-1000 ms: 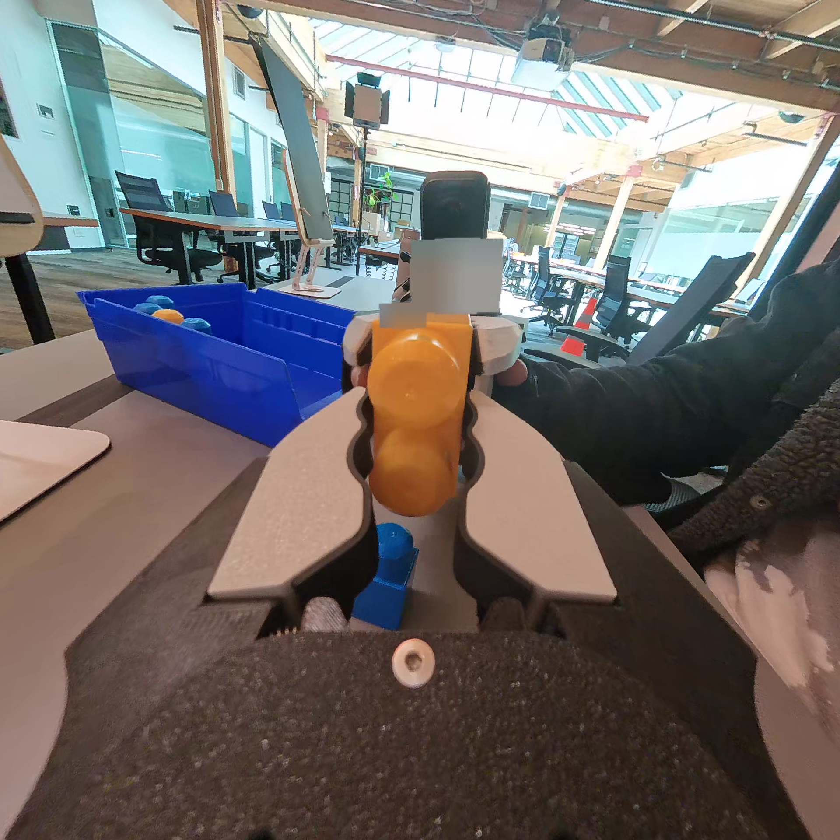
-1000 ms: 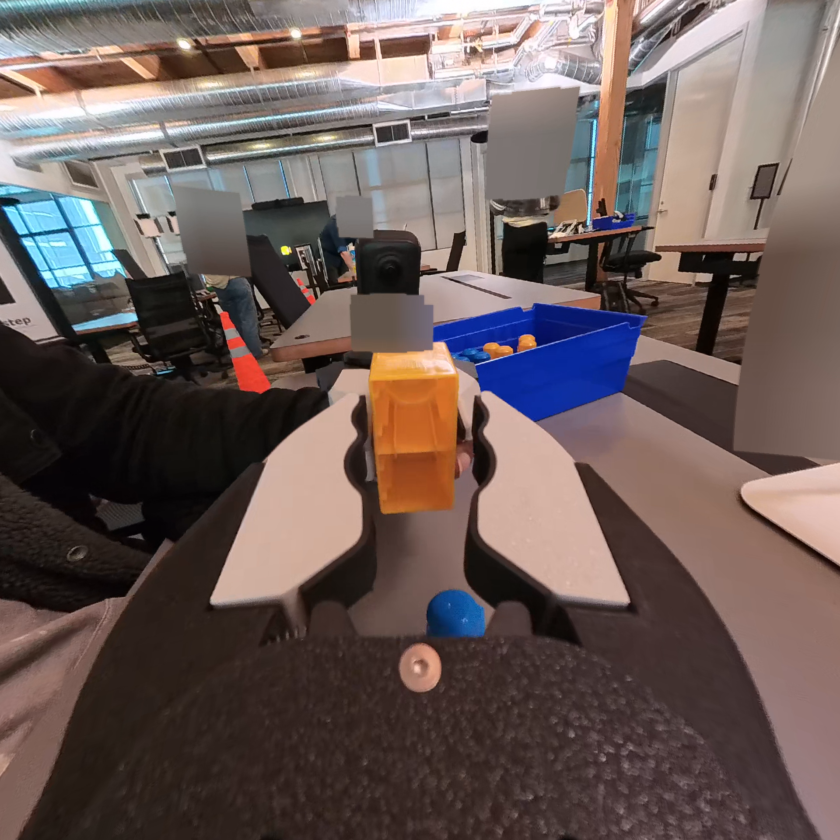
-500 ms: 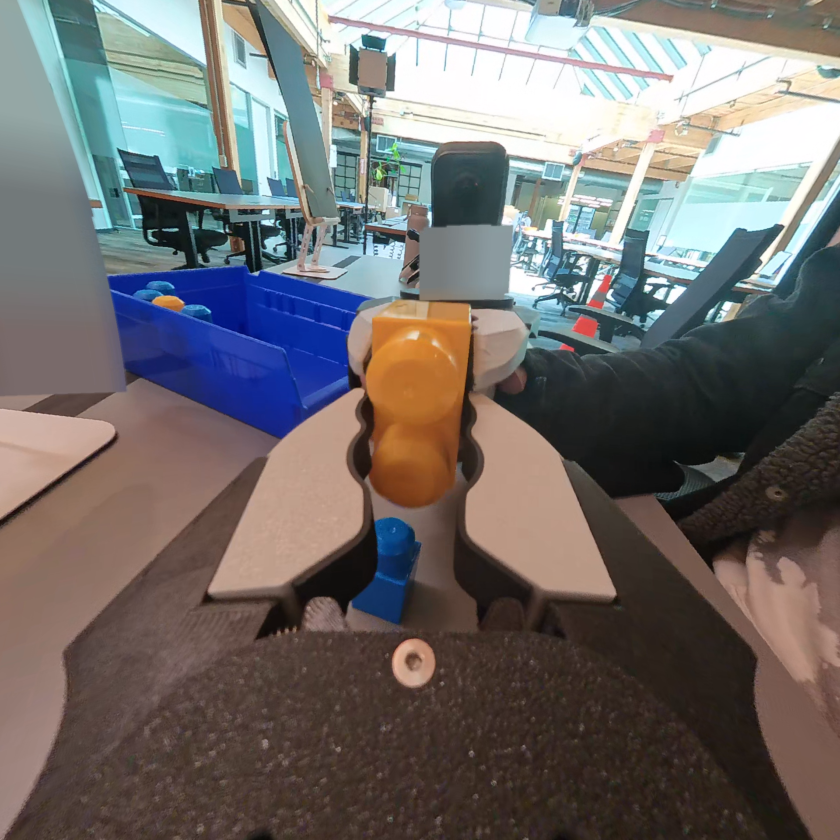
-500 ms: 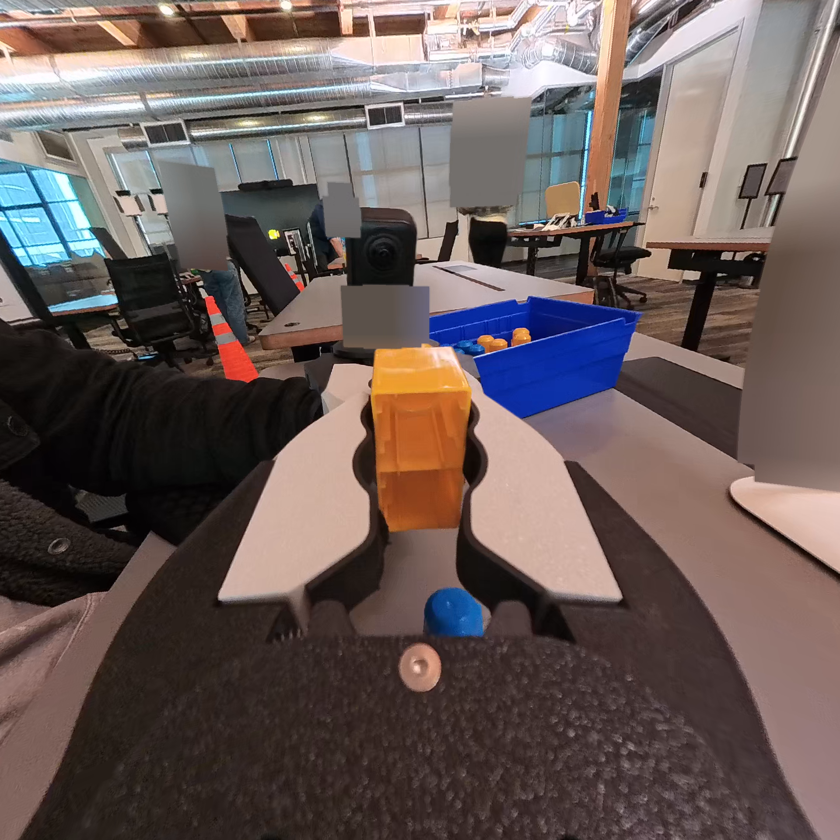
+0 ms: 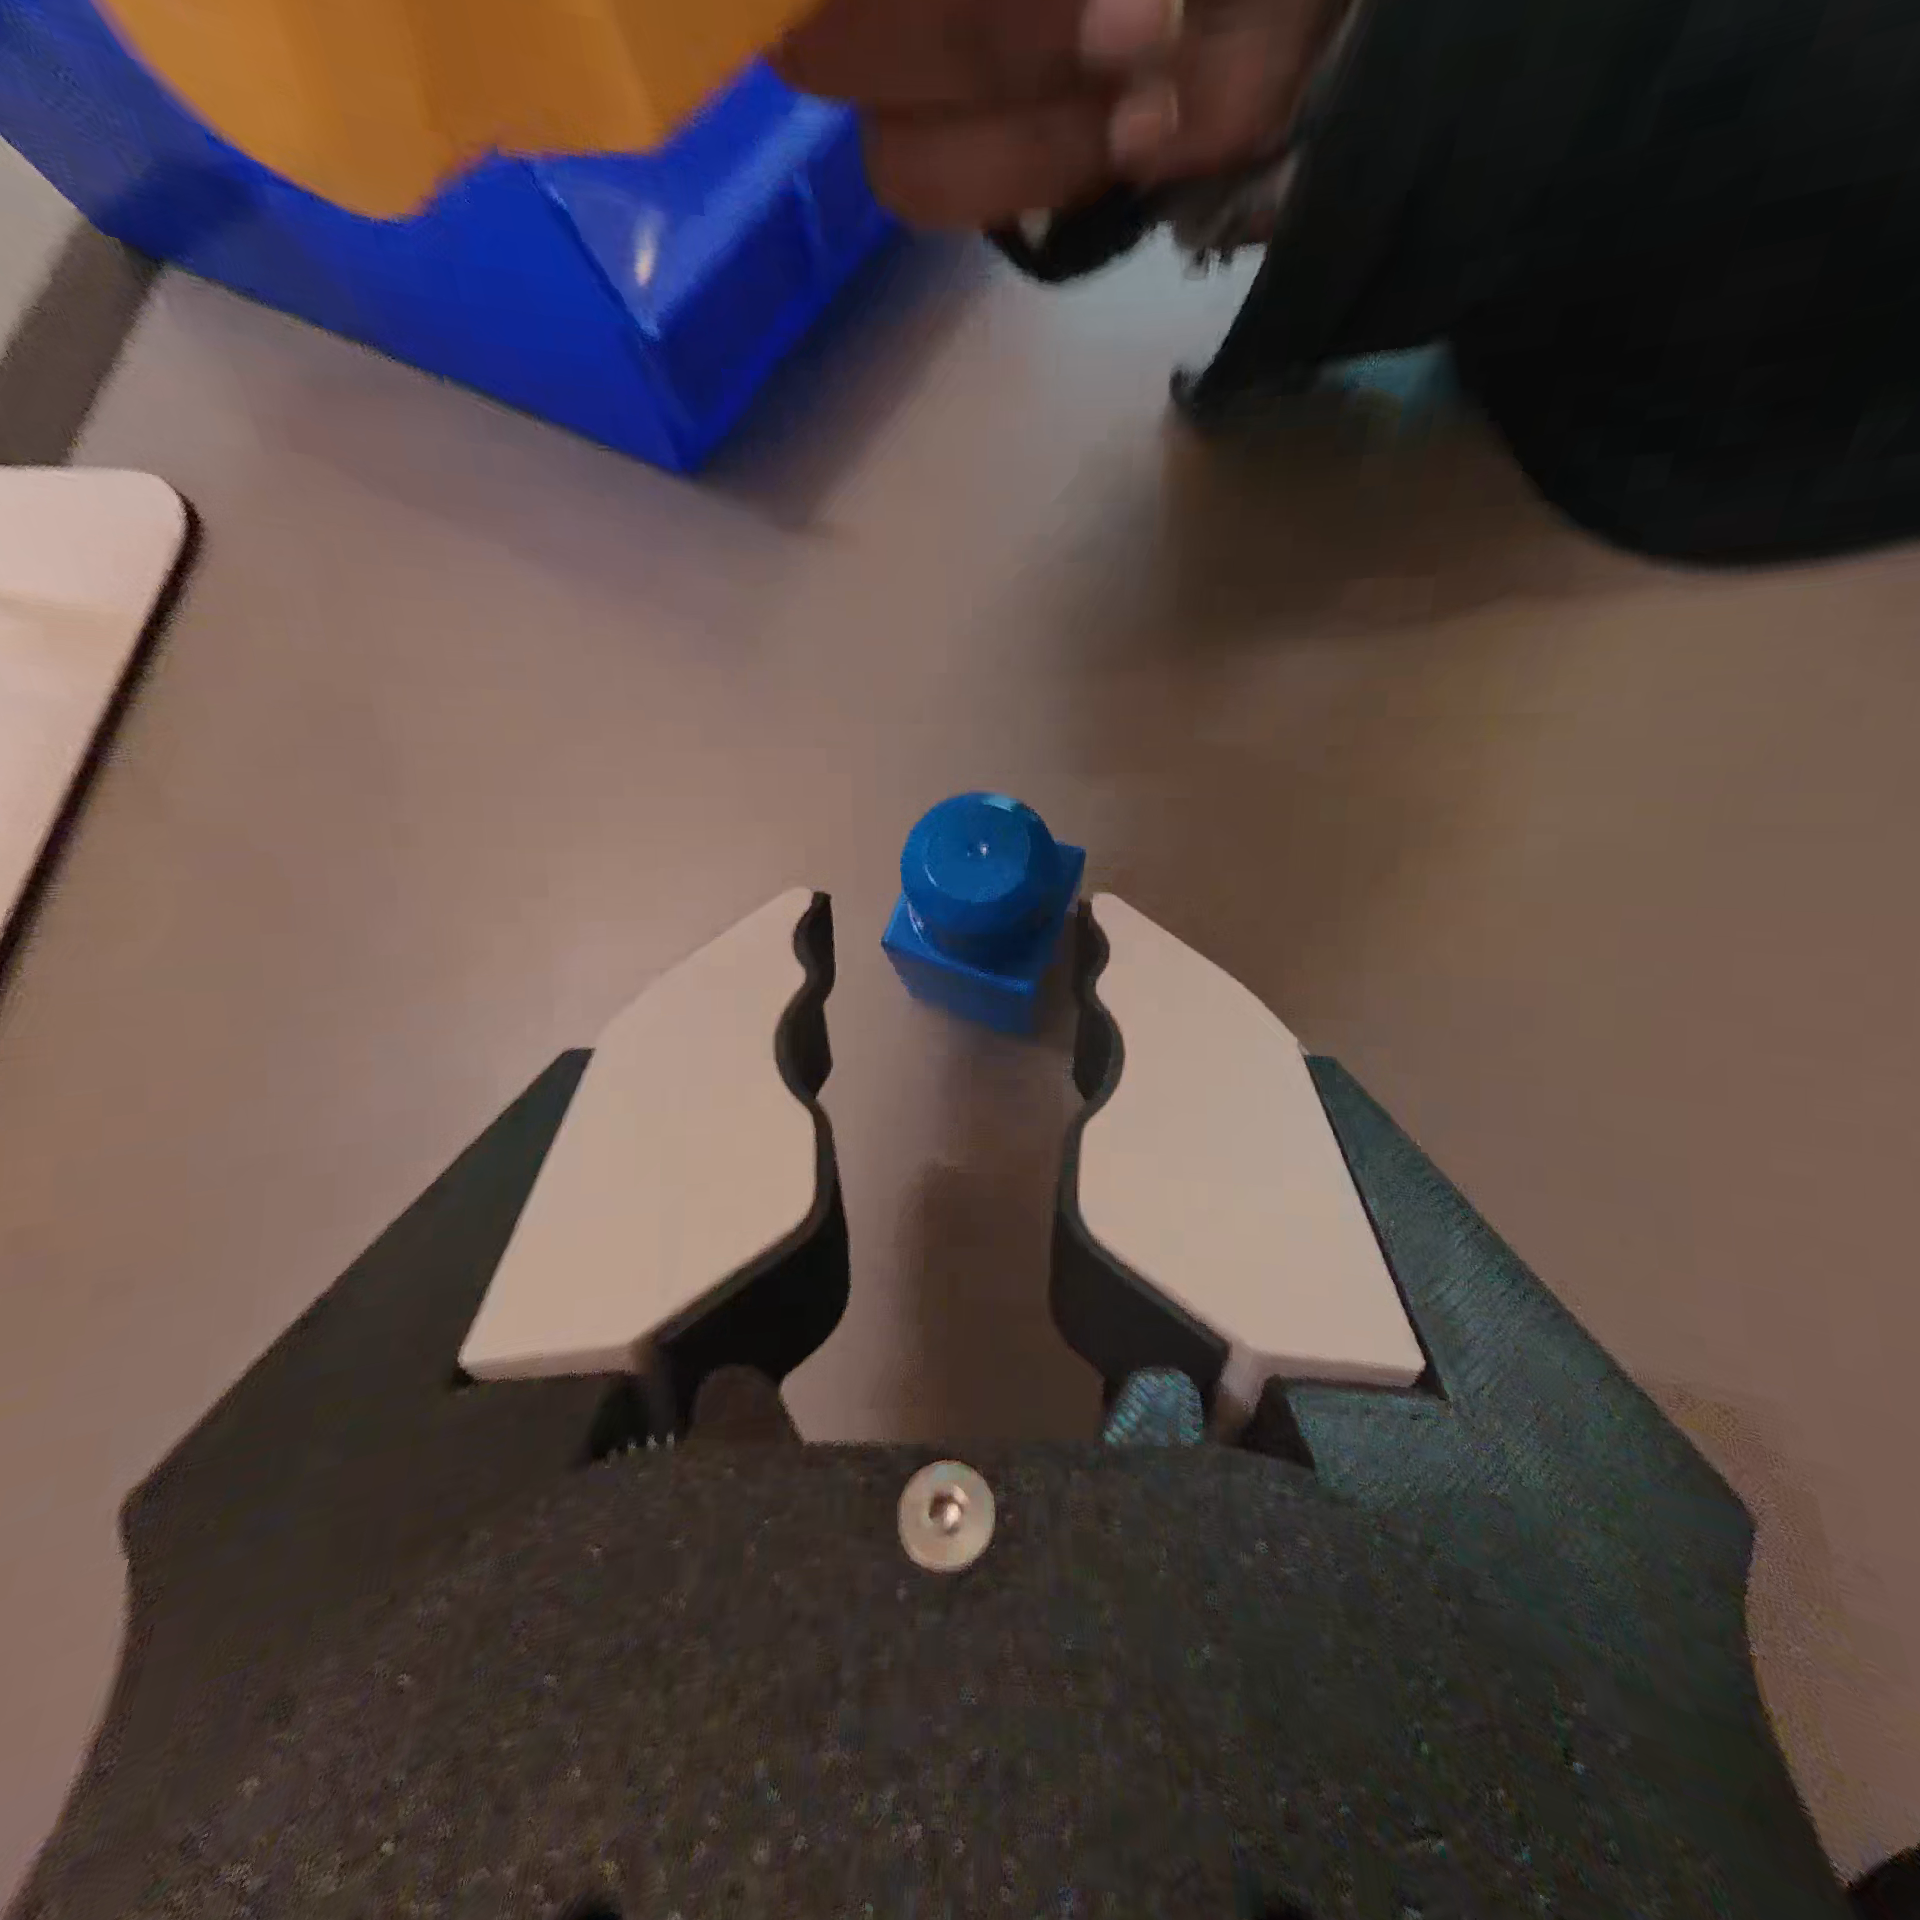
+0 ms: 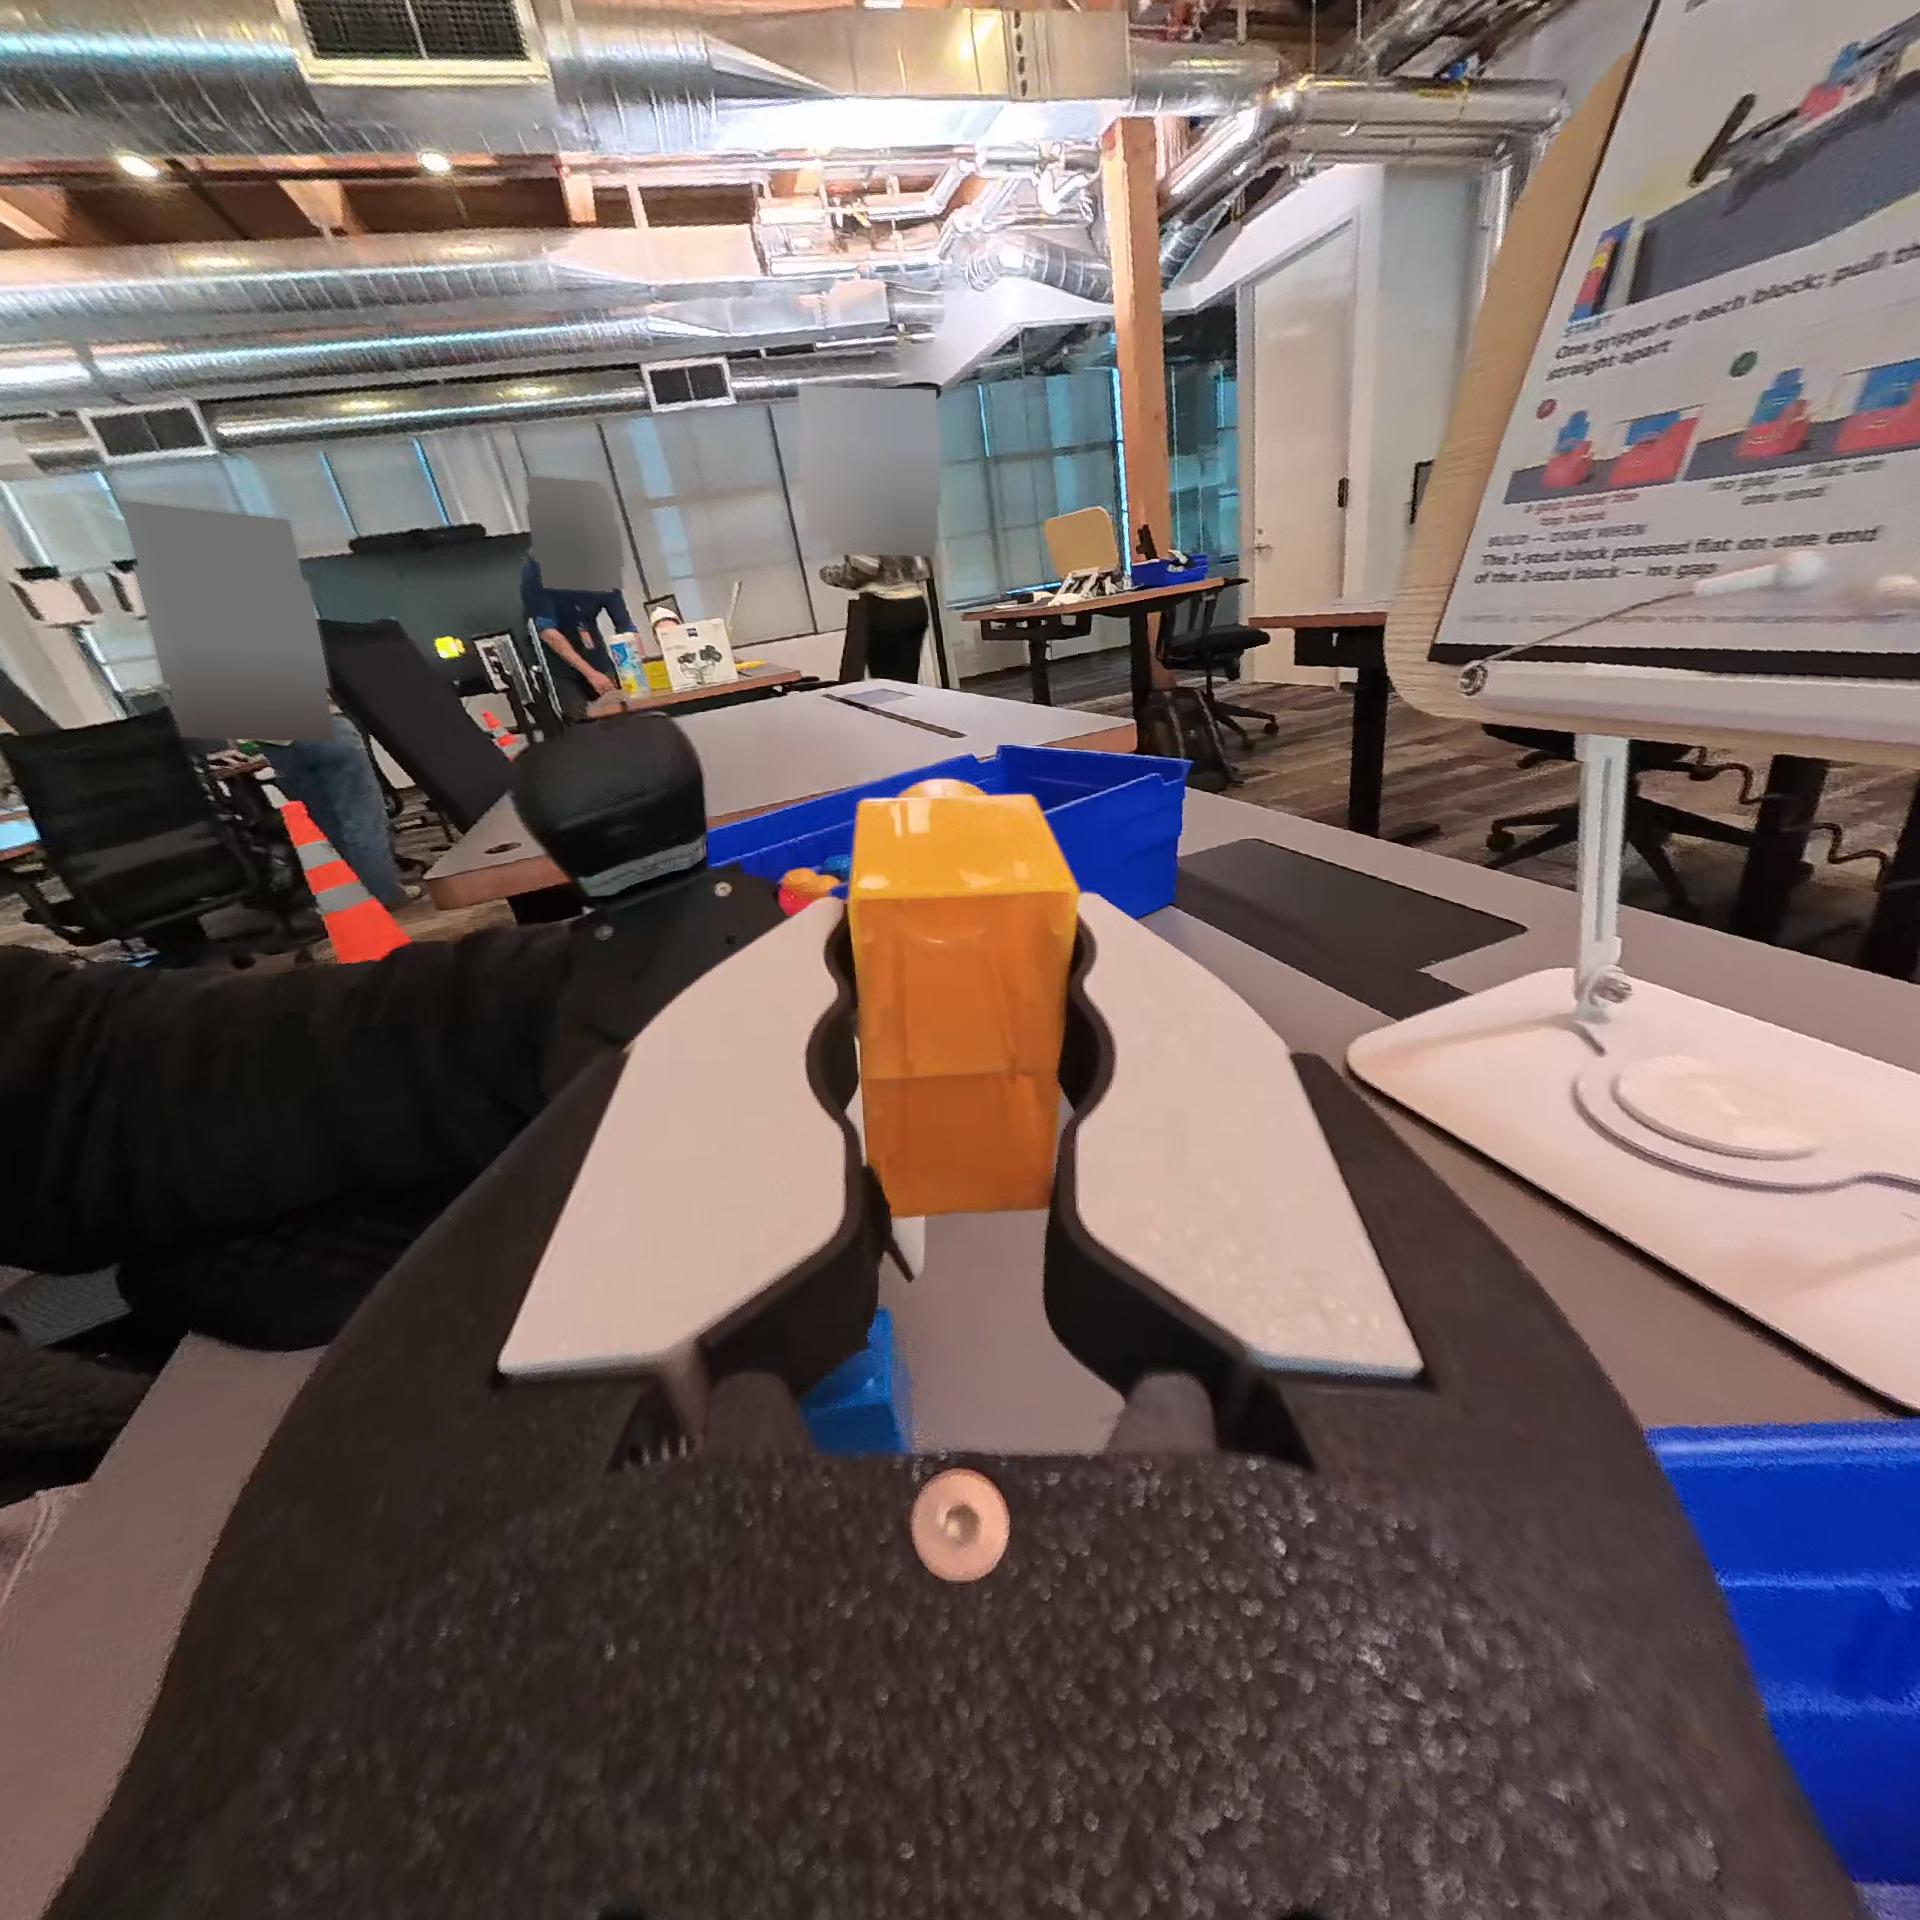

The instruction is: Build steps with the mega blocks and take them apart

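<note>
Looking down in the left wrist view, a small blue block [image 5: 982, 940] is seen at frame centre, standing on the grey table [image 5: 520, 790]: square base, one round stud on top. It sits at the tips of the left gripper [image 5: 951, 914], just inside the right fingertip; contact cannot be told. The left fingers [image 5: 686, 1132] are spread, nothing pinched. A blue bin [image 5: 582, 270] is blurred at upper left, an orange blur above it, and a dark sleeve [image 5: 1621, 260] at upper right.

In the right wrist view, an orange block [image 6: 961, 1023] is pinched between the fingers [image 6: 1221, 1143] of the right gripper [image 6: 958, 914], at frame centre. It is translucent, tall, with a seam across the middle and one rounded stud showing on its top end. A bit of blue block is seen below it near the gripper base. A white stand [image 6: 1662, 1132] with a printed sheet is at the right, and a second patch of blue bin at lower right.
</note>
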`<state>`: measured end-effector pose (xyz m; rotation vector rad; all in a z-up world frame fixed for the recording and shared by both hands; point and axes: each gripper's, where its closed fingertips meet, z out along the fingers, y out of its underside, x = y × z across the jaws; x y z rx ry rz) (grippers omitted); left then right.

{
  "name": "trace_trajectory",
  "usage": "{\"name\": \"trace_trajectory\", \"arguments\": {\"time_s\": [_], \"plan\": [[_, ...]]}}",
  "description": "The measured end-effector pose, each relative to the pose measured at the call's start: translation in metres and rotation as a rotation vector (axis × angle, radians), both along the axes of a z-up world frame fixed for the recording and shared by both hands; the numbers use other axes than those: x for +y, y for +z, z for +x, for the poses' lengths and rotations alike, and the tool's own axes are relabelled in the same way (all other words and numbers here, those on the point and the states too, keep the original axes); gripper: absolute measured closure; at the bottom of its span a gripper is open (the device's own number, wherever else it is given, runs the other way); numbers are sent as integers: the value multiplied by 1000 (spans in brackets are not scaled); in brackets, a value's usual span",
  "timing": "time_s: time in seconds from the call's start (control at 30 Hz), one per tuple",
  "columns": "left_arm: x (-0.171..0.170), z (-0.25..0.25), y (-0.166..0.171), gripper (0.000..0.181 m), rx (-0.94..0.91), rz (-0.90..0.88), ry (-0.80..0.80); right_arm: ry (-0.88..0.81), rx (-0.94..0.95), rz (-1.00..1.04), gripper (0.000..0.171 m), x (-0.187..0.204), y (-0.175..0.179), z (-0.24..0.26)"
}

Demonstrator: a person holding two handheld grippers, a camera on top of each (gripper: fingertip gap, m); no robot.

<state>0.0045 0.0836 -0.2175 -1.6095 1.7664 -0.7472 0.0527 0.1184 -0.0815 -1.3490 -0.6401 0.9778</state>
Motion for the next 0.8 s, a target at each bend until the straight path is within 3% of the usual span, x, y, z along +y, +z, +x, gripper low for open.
{"name": "trace_trajectory", "arguments": {"time_s": [0.5, 0.67, 0.8], "plan": [[-10, 8, -32, 141, 508, 169, -158, -26, -24, -30, 135, 8, -7, 9], [-10, 9, -26, 144, 445, 168, -164, -32, -26, -29, 135, 9, -7, 11], [-7, 18, 23, 144, 105, 74, -127, -34, -13, -24, 135, 8, -5, 13]]}}
